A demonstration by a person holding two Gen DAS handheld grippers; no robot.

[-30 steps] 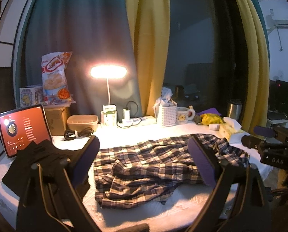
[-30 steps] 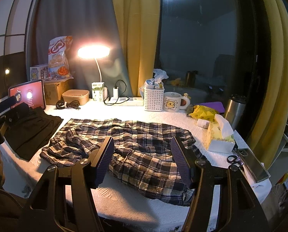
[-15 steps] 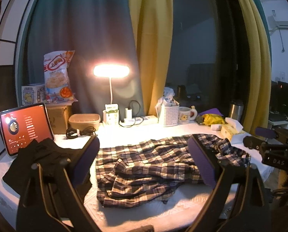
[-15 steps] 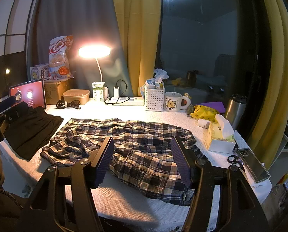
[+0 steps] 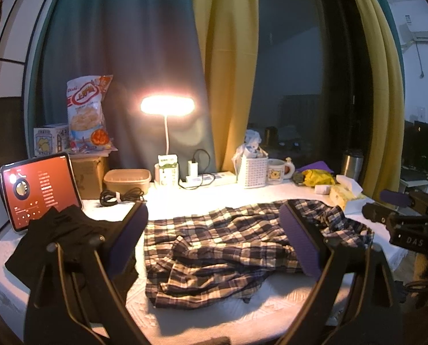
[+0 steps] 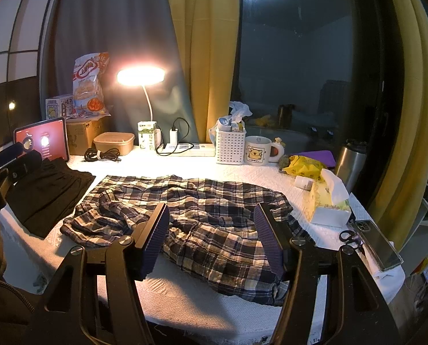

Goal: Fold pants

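Plaid pants [image 5: 228, 247] [image 6: 202, 215] lie rumpled across the white table cover [image 5: 202, 310] [image 6: 185, 299]. Over the near left part of the table my left gripper [image 5: 214, 227] is held open and empty, short of the pants' left end. My right gripper [image 6: 211, 224] hovers above the pants' right end, also open, with nothing between its purple pads [image 6: 267, 238]. Its body shows at the right edge of the left wrist view. Neither gripper touches the cloth.
A folded black garment [image 5: 67, 235] [image 6: 47, 192] lies at the left, before a lit tablet [image 5: 38, 189]. Along the back stand a lamp [image 6: 140, 76], snack bag [image 5: 89, 112], tub [image 6: 115, 143], basket [image 6: 230, 145], mug [image 6: 258, 151]. Tissue box [image 6: 329, 201], scissors [image 6: 349, 235], phone [image 6: 377, 244] at right.
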